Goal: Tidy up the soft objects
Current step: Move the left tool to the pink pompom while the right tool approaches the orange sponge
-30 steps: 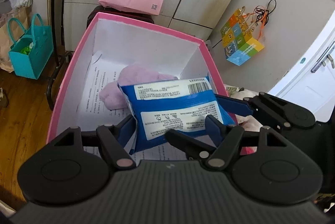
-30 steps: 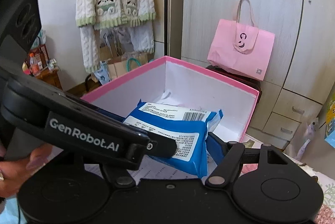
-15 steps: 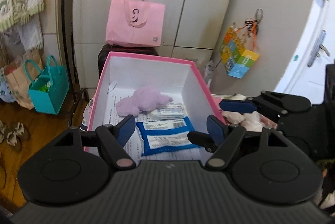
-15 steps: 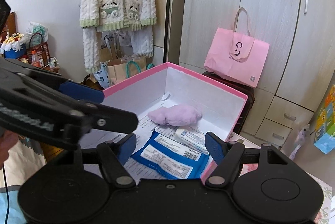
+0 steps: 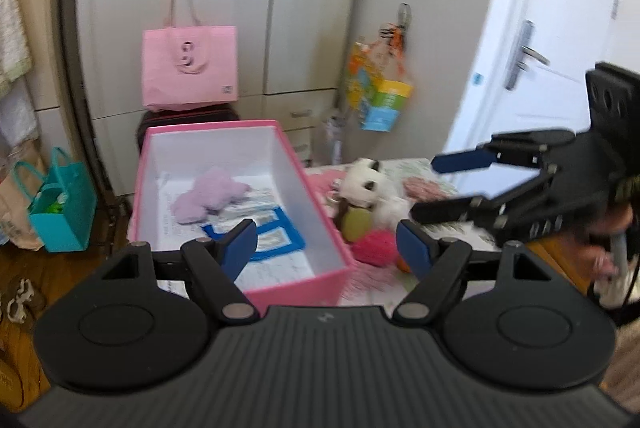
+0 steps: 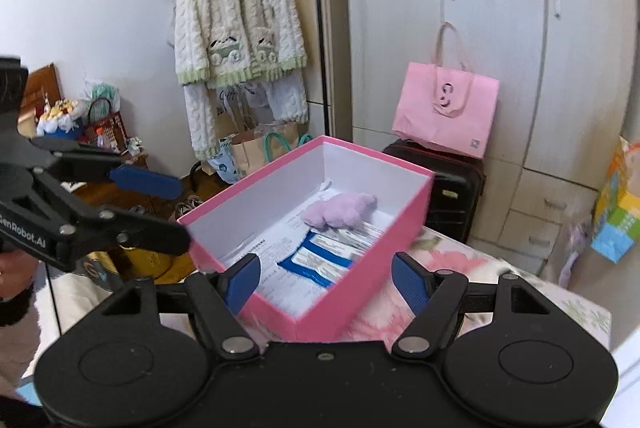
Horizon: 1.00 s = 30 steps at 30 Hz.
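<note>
Left gripper (image 5: 326,244) empty, jaws spread wide, hovering above the near end of the pink box (image 5: 296,284). Right gripper (image 6: 322,278) same: wide, nothing between the fingers, over the box's near corner. Blue pack (image 5: 276,240) lies flat on the box floor, just beyond the left gripper's fingertips, clear of both. Past it a second pale pack (image 6: 346,234), then the purple plush (image 5: 208,194) at the far end. Right of the box on the floral-covered surface: pink ball (image 5: 374,246), panda plush (image 5: 370,184).

Versus 1 s ago: the blue pack was clamped by both grippers over the box; now released inside, both grippers pulled back and higher.
</note>
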Each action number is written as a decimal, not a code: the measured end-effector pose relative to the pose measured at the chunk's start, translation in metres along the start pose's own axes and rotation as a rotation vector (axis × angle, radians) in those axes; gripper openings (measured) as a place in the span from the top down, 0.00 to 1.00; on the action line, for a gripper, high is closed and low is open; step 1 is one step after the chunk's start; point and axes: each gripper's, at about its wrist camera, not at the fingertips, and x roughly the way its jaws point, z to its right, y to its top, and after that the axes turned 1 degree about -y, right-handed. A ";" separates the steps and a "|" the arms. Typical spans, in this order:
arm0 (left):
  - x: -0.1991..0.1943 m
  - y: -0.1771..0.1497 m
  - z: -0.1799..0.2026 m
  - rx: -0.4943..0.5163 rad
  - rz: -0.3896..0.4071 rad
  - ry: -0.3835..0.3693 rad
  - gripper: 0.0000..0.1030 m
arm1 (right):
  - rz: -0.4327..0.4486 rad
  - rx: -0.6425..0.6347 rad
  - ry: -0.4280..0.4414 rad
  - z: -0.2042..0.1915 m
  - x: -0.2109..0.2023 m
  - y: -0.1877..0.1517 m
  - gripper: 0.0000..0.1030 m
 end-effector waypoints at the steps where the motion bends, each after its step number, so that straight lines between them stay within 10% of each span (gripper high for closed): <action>1: -0.001 -0.001 0.004 0.009 -0.003 -0.005 0.26 | 0.000 0.010 -0.008 0.006 -0.010 -0.002 0.25; 16: 0.048 -0.035 0.067 0.126 -0.152 -0.132 0.26 | 0.003 0.045 -0.119 0.047 -0.070 -0.073 0.25; 30: 0.115 -0.058 0.104 0.177 -0.116 -0.102 0.26 | 0.007 -0.014 -0.041 0.086 -0.011 -0.170 0.25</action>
